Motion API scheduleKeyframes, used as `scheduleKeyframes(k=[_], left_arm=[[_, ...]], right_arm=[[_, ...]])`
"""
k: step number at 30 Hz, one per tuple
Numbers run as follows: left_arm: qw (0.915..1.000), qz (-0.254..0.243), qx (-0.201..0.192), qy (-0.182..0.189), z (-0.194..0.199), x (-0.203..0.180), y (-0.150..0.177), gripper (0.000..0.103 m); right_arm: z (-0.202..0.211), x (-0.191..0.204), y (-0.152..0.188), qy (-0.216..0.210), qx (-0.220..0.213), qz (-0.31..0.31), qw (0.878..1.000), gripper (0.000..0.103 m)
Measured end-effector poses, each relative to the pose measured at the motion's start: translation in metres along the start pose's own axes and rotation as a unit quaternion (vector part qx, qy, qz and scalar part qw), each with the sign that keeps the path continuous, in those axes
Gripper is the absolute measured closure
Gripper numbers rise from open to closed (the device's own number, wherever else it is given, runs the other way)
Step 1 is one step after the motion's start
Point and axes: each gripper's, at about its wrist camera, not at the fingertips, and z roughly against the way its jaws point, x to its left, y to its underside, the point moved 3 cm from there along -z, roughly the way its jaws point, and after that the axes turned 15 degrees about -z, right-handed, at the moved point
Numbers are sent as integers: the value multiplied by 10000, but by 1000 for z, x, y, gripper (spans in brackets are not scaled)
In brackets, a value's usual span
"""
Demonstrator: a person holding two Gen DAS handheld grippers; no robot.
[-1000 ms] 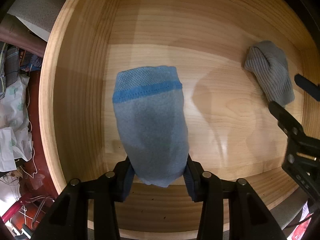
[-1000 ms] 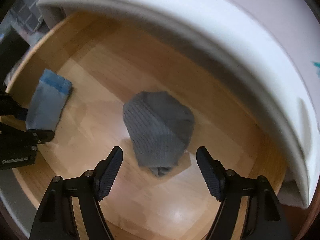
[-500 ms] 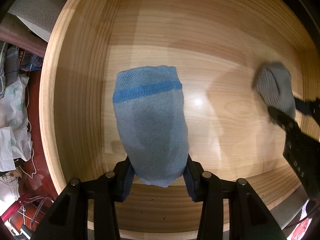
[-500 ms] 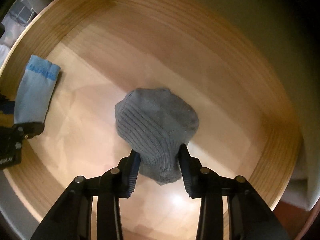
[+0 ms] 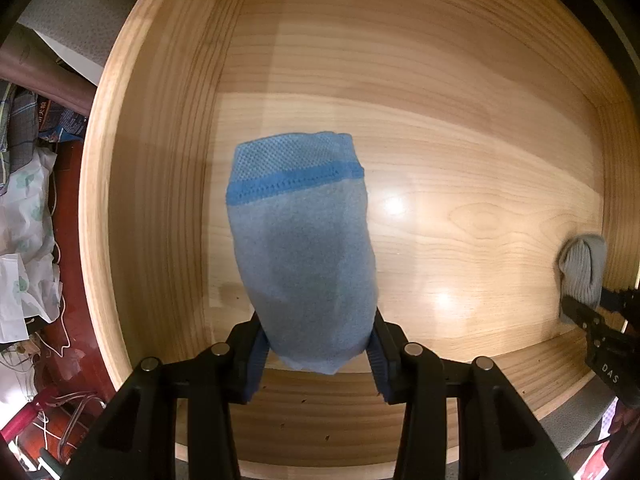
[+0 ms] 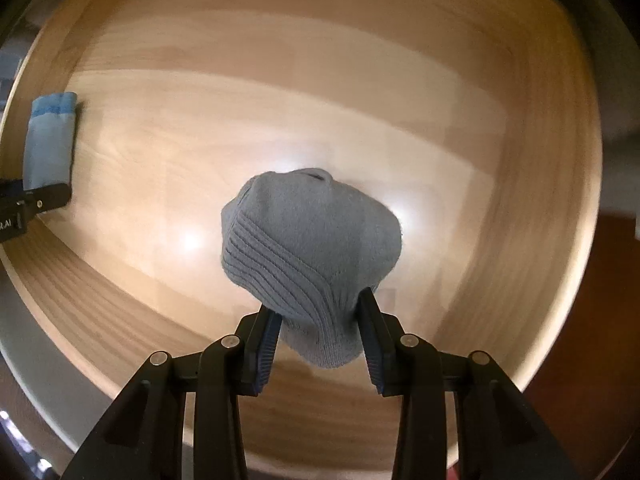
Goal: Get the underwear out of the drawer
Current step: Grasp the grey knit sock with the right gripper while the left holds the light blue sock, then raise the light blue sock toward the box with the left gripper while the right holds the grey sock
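Your left gripper [image 5: 318,354] is clamped on the folded light-blue fabric piece with its darker blue band [image 5: 302,248] near the wooden drawer's [image 5: 440,92] left wall; your right gripper [image 6: 318,346] pinches the ribbed grey knit bundle [image 6: 310,256].

Lived-in home, wooden drawer [image 5: 152,208], cluttered floor beside it (bags [image 5: 24,216], cords)

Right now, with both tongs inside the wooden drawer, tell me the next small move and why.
Probably lift both straight up. The left tongs pinch the light blue folded garment with the darker blue band, the right tongs pinch the grey ribbed knit bundle, and the light wooden drawer walls surround both.
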Motion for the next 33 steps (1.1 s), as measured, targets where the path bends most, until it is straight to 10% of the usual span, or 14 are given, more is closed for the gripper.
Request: scheduleKeyframes(k=[15,33], left_arm=[[10000,3,-16,7,0,2,5,59],[10000,8,-40,37,1,6,5,59]], right_arm=[[30,-34,12,14,-635,-122,9979,27],[12,-39,-29,38,-55,-395,9992,51]])
